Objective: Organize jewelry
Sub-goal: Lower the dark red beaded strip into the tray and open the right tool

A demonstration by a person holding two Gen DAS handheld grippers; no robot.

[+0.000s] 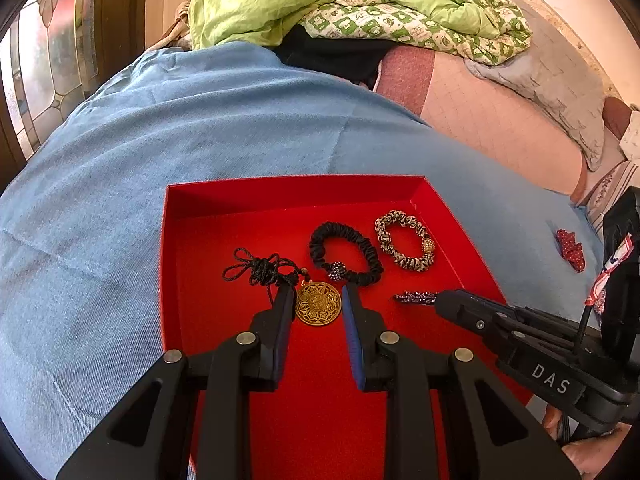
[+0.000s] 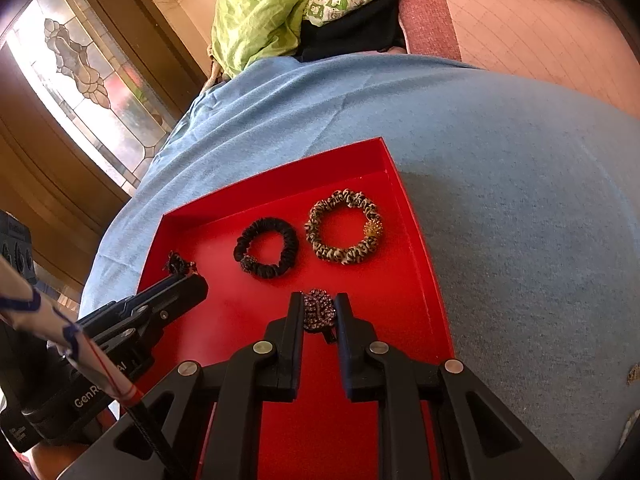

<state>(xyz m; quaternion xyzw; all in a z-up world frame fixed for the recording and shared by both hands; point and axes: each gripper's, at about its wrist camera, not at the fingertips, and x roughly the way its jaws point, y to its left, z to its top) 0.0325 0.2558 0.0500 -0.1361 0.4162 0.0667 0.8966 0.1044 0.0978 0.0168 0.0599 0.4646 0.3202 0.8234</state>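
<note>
Left wrist view: red tray [image 1: 192,240] is set on a blue cloth [image 1: 200,120]. Inside are laid a gold medallion [image 1: 318,304] on a black knotted cord [image 1: 264,270], a black scrunchie [image 1: 346,258] and a leopard-print scrunchie [image 1: 404,246]. The medallion is framed by the left gripper [image 1: 316,300], jaws narrowly parted; whether the pads press it cannot be told. A red polka-dot piece [image 1: 570,250] is left outside the tray, on the cloth at right.

Right wrist view: a purple rhinestone clip [image 2: 318,310] is seen between the fingers of the right gripper [image 2: 318,312], jaws nearly closed around it; a grip is judged likely, the clip low over or on the tray floor.

Step judged: placing pieces in rows in the tray. Next move calls for a clean release of the clip beside the scrunchies, then retrieval of the polka-dot piece
</note>
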